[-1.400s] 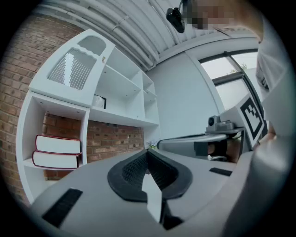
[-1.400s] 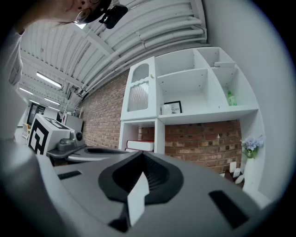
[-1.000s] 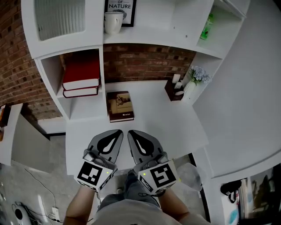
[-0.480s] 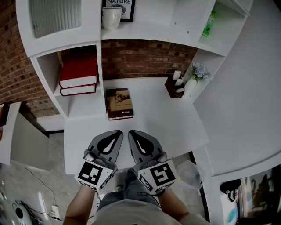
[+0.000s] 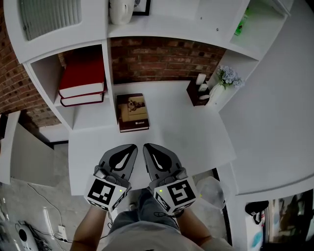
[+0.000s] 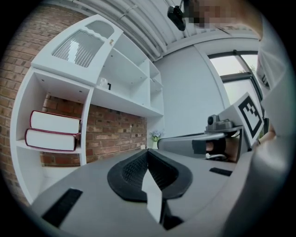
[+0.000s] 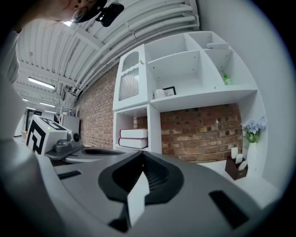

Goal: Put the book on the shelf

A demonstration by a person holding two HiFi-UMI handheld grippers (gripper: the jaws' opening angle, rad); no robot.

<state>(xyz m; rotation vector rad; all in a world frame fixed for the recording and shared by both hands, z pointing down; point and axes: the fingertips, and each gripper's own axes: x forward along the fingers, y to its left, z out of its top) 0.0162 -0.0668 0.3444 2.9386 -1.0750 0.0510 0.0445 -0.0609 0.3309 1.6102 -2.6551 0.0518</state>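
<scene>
A dark brown book point(image 5: 132, 112) with a tan picture on its cover lies flat on the white desk point(image 5: 191, 137), near the brick back wall. To its left, an open white shelf compartment point(image 5: 51, 83) holds two red books point(image 5: 81, 83) stacked flat; these red books point(image 6: 51, 132) point(image 7: 134, 138) show in both gripper views. My left gripper point(image 5: 133, 146) and right gripper point(image 5: 145, 146) hover side by side over the desk's near edge, both shut and empty, well short of the brown book.
A white mug point(image 5: 120, 11) and a framed print point(image 5: 141, 6) stand on the upper shelf. A small brown box with white items point(image 5: 198, 92) and a vase of pale flowers point(image 5: 223, 83) sit at the desk's back right. A green bottle point(image 5: 241, 25) stands in the right shelf unit.
Both grippers keep their place in the head view while the desk, book and shelves have slid upward and slightly left in the picture. Jaws stay shut.
</scene>
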